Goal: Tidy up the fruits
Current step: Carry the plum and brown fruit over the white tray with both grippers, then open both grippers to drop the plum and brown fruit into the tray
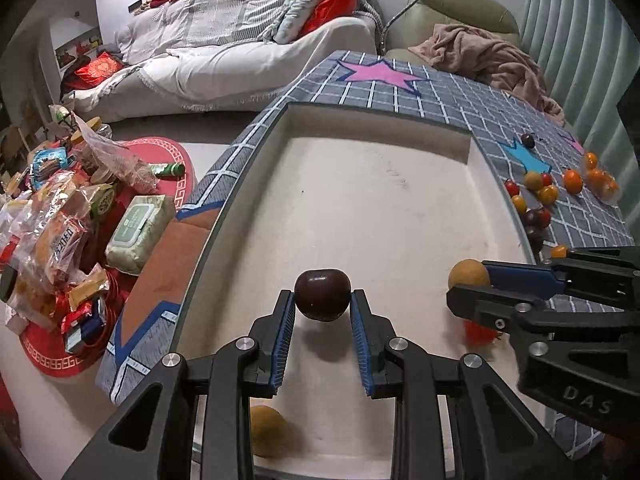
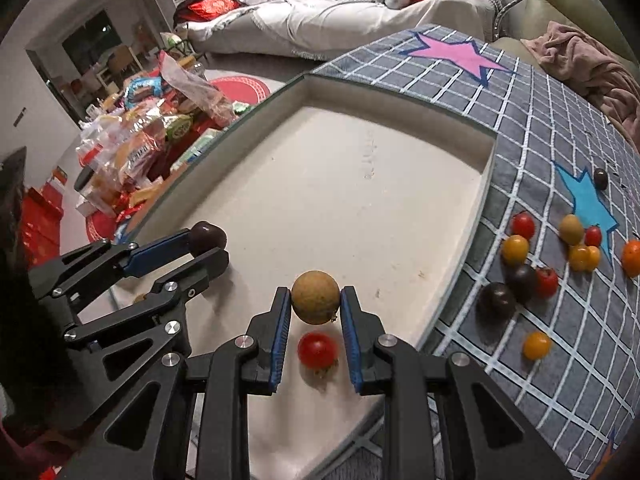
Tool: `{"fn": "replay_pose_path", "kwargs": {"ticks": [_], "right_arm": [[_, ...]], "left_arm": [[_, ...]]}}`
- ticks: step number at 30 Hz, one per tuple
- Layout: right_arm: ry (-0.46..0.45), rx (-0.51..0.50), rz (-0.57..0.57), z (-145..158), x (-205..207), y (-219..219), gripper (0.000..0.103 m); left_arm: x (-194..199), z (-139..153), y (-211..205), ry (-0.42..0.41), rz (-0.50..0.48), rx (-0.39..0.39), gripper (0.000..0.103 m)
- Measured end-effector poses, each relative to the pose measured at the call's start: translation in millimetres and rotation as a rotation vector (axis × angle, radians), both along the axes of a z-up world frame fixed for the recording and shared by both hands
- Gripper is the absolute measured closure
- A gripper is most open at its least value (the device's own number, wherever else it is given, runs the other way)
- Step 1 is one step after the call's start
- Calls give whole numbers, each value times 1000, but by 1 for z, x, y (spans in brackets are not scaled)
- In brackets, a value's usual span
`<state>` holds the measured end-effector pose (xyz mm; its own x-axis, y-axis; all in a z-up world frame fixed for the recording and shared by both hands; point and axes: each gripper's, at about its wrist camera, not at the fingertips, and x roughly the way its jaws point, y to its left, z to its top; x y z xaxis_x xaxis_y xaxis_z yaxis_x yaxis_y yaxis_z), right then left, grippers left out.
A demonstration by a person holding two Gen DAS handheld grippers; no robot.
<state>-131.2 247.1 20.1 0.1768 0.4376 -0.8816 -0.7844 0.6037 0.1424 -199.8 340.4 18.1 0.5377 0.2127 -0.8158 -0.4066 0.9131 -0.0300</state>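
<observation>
1. Left wrist view: the left hand-held gripper (image 1: 322,300) pinches a round dark purple fruit (image 1: 322,294) between its blue pads, just above the big white tray (image 1: 376,208). A shadow lies on the tray under the fruit. The right hand-held gripper (image 1: 472,282) comes in from the right side of the tray, pinching a round tan fruit (image 1: 468,274).

2. Right wrist view: the tan fruit (image 2: 315,297) sits tight between the right hand-held gripper's (image 2: 315,300) pads, over the tray (image 2: 360,184). A small red tomato (image 2: 317,350) lies on the tray right below it. More small red, yellow and dark fruits (image 2: 520,276) lie on the grey checked cloth (image 2: 560,320) covering the counter, right of the tray.
</observation>
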Motion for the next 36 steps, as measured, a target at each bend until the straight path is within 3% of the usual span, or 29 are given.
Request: {"fn": "replay_pose_path", "kwargs": {"ticks": [9, 10, 11, 13, 14, 15, 19, 22, 25, 30, 36], "right_arm": [[-4, -27, 12, -9, -2, 5, 75], [-5, -27, 10, -8, -2, 5, 71], [-9, -25, 7, -8, -2, 5, 59], [-17, -21, -7, -5, 0, 2, 56], [-14, -15, -13, -3, 2, 0, 54], [-7, -6, -23, -2, 5, -3, 51], [3, 51, -50, 12, 8, -13, 21], [-25, 61, -66, 24, 8, -20, 18], [-67, 62, -95, 35, 8, -37, 8], [-67, 68, -194, 40, 25, -91, 6], [-42, 31, -360, 25, 58, -167, 6]], "left_arm": [[0, -7, 1, 20, -9, 10, 72], [0, -7, 0, 22, -11, 12, 72], [1, -7, 0, 27, -13, 7, 70], [-1, -8, 2, 29, 6, 15, 55], [-2, -8, 4, 27, 20, 19, 39], [-4, -7, 6, 18, 31, 14, 30], [-9, -5, 13, 2, 49, -31, 29], [-11, -1, 11, 2, 53, -24, 29], [-14, 8, 5, -9, 41, -29, 29], [-14, 29, -25, -46, -32, -16, 29], [5, 41, -96, -52, -206, -10, 29]]}}
